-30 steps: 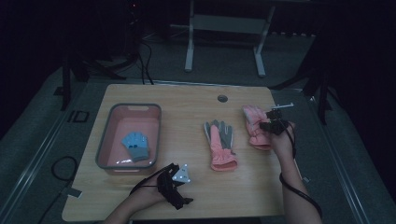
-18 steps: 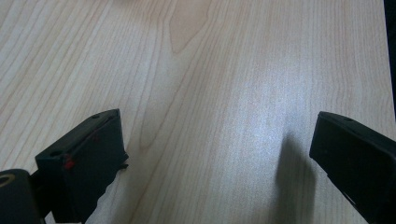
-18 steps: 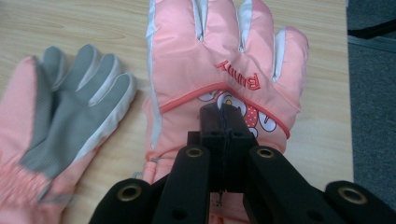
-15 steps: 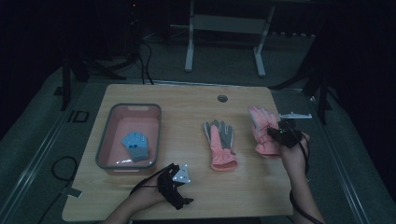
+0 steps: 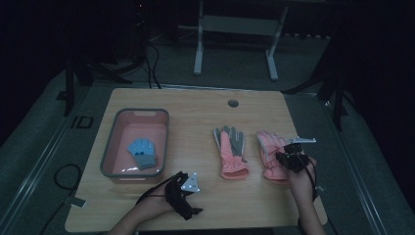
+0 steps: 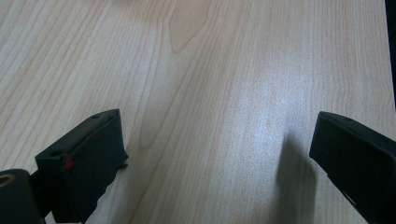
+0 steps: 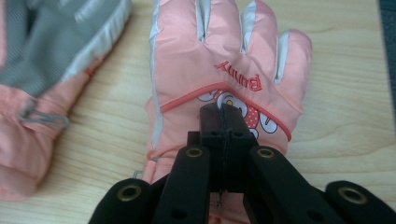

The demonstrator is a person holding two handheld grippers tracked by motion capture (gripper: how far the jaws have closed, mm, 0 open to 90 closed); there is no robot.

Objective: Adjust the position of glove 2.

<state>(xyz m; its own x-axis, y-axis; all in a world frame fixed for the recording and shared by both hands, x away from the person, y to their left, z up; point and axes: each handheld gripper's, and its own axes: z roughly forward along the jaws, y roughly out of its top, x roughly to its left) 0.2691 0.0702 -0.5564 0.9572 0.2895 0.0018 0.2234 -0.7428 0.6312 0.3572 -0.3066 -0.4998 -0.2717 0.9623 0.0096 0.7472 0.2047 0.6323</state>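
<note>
Dark room, pale wooden desk [image 5: 195, 105]. Your right gripper [image 7: 223, 112] has its jaws pressed together over the right pink glove [image 7: 219, 70], with no cloth caught between them. Spread them before you go down, then pinch one layer near the cuff. That glove lies flat beside the other pink glove [image 5: 231, 152], long axis running away from you, fingers pointing to the far edge. Your left gripper [image 6: 215, 154] rests spread over bare wood.
</note>
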